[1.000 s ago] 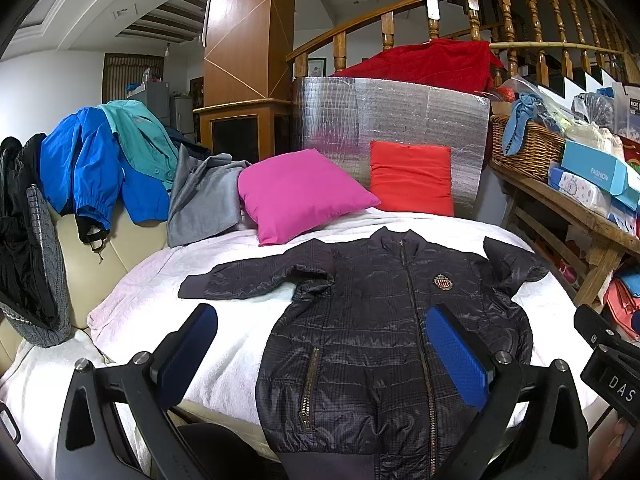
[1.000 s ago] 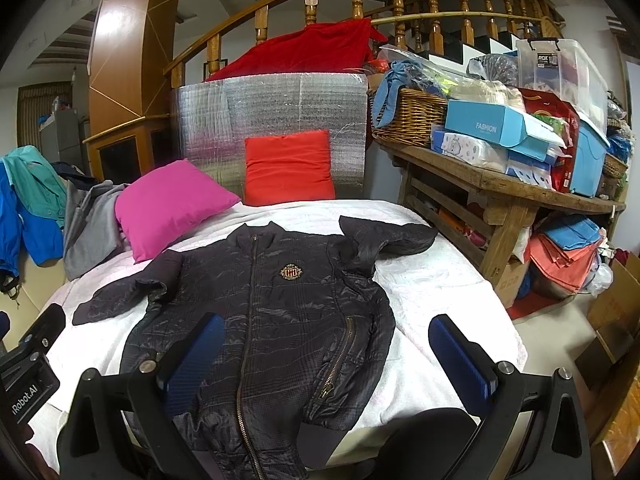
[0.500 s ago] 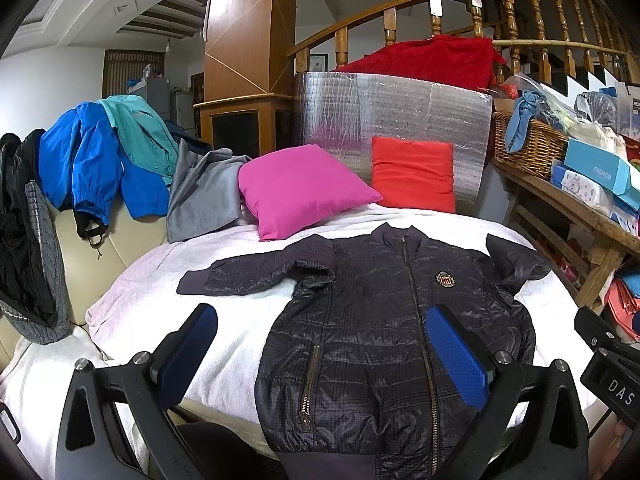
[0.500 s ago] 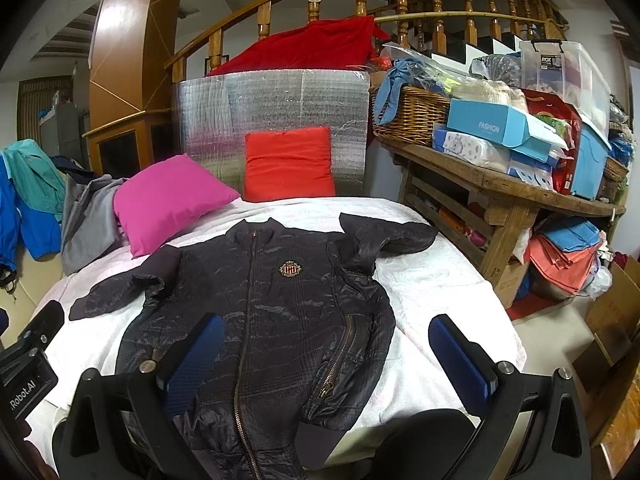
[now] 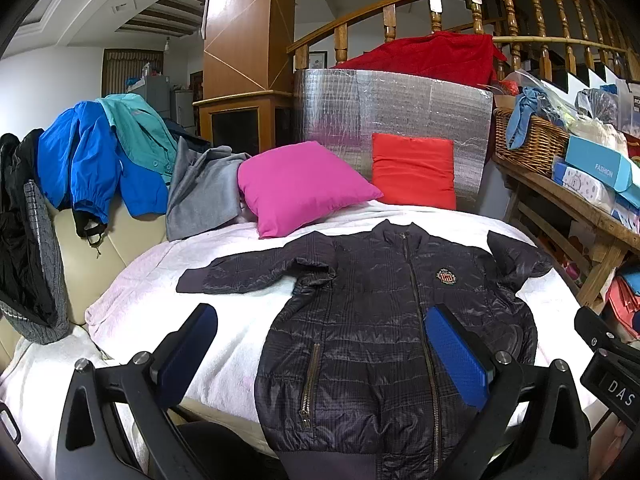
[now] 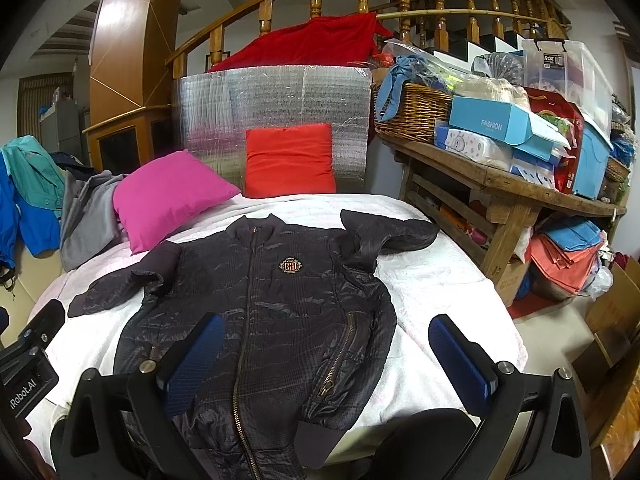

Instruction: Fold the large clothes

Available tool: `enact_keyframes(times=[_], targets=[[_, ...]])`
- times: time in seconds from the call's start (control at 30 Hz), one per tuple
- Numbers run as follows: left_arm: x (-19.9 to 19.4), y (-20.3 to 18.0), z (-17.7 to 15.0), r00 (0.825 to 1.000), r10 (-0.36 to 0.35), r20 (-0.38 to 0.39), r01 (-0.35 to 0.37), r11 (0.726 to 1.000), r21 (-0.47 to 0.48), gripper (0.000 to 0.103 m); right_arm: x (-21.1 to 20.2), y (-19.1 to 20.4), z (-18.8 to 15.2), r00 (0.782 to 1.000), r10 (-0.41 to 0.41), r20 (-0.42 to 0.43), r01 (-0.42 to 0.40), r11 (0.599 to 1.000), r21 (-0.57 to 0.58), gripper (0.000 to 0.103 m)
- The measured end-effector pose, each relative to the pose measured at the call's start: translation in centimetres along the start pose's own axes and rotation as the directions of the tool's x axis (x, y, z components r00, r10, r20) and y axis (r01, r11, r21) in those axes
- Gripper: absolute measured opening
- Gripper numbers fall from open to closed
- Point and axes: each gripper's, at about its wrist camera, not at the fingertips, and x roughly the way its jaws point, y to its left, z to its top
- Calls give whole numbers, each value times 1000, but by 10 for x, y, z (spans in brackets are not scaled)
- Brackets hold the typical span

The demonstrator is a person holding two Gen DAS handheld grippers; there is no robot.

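One dark jacket [image 5: 400, 320] lies flat mid-frame on the bed [image 5: 240, 320]; two cushions, pink [image 5: 300, 184] and red [image 5: 414, 170], sit behind. Left tongs [image 5: 320, 348] and right tongs [image 6: 326, 356] gape wide, holding nothing.

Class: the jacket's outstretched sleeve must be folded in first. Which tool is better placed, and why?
Left. The left tool is open and faces the outstretched sleeve; the right tool sits over the jacket body, farther from that cuff.
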Motion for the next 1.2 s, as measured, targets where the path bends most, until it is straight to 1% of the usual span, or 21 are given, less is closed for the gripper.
enact_keyframes(times=[0.17,0.27,0.3,0.37,0.47,0.57,0.6,0.63,0.67,0.7,0.73,0.77,0.87,0.93,0.97,1.03,1.07,1.1,1.13,1.17,1.2], targets=[[10,-1,2,1000,3,-8,-3,1000,11,103,9,-1,2,1000,25,-9,-25,1000,-6,103],[30,-1,8,1000,4,-27,-4,1000,14,103,27,-17,9,994,103,-35,-102,994,36,103],[39,-1,11,999,12,-32,-12,1000,17,103,42,-32,15,990,138,-29,-136,988,77,103],[68,-4,18,998,47,-50,-46,999,29,103,67,-55,23,989,147,-7,-145,980,138,103],[119,-7,30,992,85,-99,-83,996,24,103,130,-110,39,984,176,-36,-159,947,278,103],[171,-12,43,983,128,-131,-130,992,-6,103,214,-180,44,964,254,-75,-186,851,491,103],[186,-13,45,981,135,-140,-139,990,-17,103,232,-193,43,961,263,-86,-180,831,526,103],[206,-16,48,977,147,-153,-152,988,-25,103,264,-216,41,957,274,-93,-166,782,601,103],[218,-18,49,975,154,-162,-161,987,-27,103,280,-228,37,955,281,-98,-158,758,633,103],[236,-23,49,970,164,-179,-171,985,-28,103,303,-243,35,949,304,-85,-168,712,682,103],[254,-27,49,966,167,-199,-176,984,-29,103,335,-259,32,936,347,-62,-187,638,747,103],[268,-30,47,962,166,-217,-177,984,-30,103,357,-269,29,927,373,-43,-199,584,787,103],[301,-36,39,956,168,-242,-179,983,-27,103,415,-295,25,913,409,-1,-191,430,883,103],[314,-39,33,953,185,-241,-192,981,-7,103,445,-303,23,908,419,16,-188,372,909,102],[323,-40,29,947,193,-256,-198,980,6,103,457,-306,22,910,415,6,-175,370,912,101],[337,-41,25,934,186,-306,-189,982,21,103,487,-308,18,912,408,-36,-125,360,925,92],[342,-42,24,931,184,-315,-186,982,27,103,501,-308,14,905,423,-44,-112,336,935,79],[343,-44,23,931,192,-310,-190,981,37,103,509,-307,10,898,438,-47,-108,321,941,60],[344,-46,23,932,201,-301,-195,979,52,103,518,-305,9,887,458,-53,-106,314,943,50],[343,-48,22,933,217,-286,-203,976,79,103,521,-302,11,886,459,-69,-101,336,936,37],[342,-50,23,935,226,-275,-208,974,95,103,517,-296,19,897,429,-102,-91,407,909,27]])
